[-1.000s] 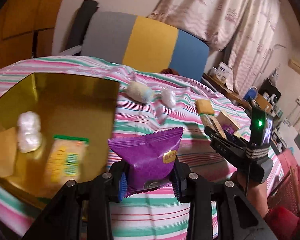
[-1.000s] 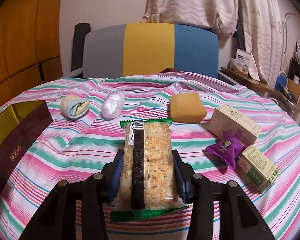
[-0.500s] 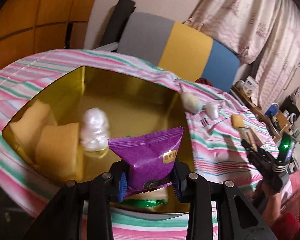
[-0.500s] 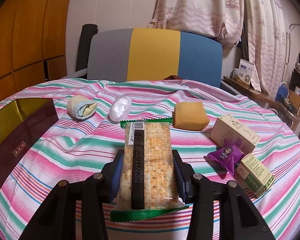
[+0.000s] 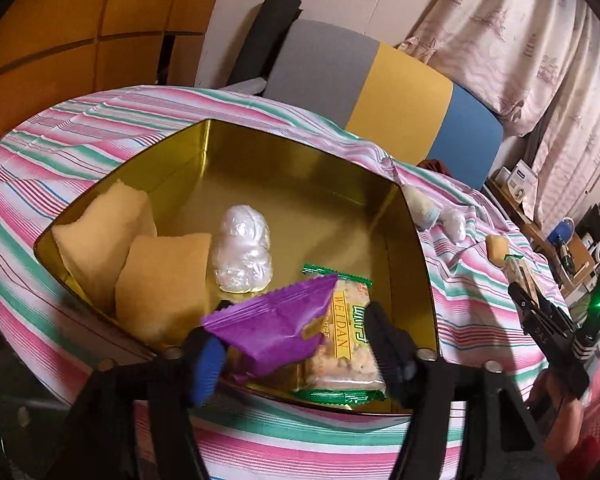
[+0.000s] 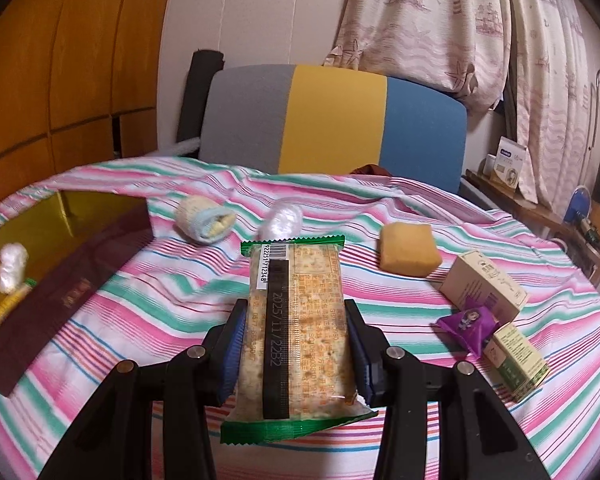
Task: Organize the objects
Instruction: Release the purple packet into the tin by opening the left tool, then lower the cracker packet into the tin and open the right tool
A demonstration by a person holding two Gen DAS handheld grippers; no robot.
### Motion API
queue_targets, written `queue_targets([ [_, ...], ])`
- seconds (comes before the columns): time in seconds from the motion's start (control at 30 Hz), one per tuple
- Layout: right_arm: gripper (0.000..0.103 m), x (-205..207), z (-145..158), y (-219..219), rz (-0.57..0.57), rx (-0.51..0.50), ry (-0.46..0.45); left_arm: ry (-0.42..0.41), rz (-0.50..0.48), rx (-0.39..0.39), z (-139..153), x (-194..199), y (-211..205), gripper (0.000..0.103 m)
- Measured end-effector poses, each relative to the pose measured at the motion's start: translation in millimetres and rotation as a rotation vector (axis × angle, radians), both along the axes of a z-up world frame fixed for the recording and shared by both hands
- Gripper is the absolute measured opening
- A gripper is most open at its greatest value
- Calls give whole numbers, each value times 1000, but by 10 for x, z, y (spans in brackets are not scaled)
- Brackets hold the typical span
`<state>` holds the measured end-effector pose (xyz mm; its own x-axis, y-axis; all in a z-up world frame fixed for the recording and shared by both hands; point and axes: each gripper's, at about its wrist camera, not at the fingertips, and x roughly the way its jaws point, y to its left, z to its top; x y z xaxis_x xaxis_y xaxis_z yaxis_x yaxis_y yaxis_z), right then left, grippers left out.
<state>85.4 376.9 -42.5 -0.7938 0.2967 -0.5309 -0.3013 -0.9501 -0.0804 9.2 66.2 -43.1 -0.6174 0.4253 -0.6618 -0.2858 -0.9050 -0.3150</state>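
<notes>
My left gripper (image 5: 296,344) hangs over the near corner of the gold tin (image 5: 414,236), and its jaws are opening. The purple snack packet (image 5: 272,328) tips loose between them, with the right pad clear of it. Under it in the tin lie a green-edged cracker packet (image 5: 348,344), a white wrapped sweet (image 5: 242,254) and two yellow cakes (image 5: 164,280). My right gripper (image 6: 296,344) is shut on another cracker packet (image 6: 296,332), held above the striped tablecloth to the right of the tin (image 6: 60,300).
On the cloth lie a pale blue rolled snack (image 6: 206,224), a white wrapped sweet (image 6: 280,220), a yellow cake (image 6: 408,250), a cream box (image 6: 482,286), a small purple packet (image 6: 468,324) and a green box (image 6: 516,356). A grey, yellow and blue chair (image 6: 332,120) stands behind the table.
My left gripper carried the purple packet from beside the tin to over its inside, then its jaws spread and the packet tilted loose. The right gripper drifted slightly, still holding the crackers.
</notes>
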Motion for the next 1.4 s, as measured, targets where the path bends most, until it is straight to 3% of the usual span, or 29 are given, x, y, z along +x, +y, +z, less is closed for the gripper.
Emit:
queue_targets([
  [0.03,46,11,23,-26,6,-15,9,9,7,-1,16,16,-2,85],
  [0.1,46,37,78,-107,25,-63,38,28,30,-8,46,46,-15,95],
  [0.2,46,44,159,-269,59,-127,75,37,46,1,75,58,-43,101],
  [0.43,46,-27,345,-723,184,-210,111,66,119,42,163,118,-165,102],
  [0.7,46,-251,435,-1215,288,-294,83,104,240,-16,254,166,-262,103],
  [0.87,46,-472,417,-1547,353,-291,12,74,287,-13,201,164,-308,103],
  [1.1,46,-854,239,-1871,369,-276,-122,92,398,15,245,187,-524,103],
  [1.4,46,-1318,80,-1916,315,-204,-225,64,398,20,244,157,-535,103],
])
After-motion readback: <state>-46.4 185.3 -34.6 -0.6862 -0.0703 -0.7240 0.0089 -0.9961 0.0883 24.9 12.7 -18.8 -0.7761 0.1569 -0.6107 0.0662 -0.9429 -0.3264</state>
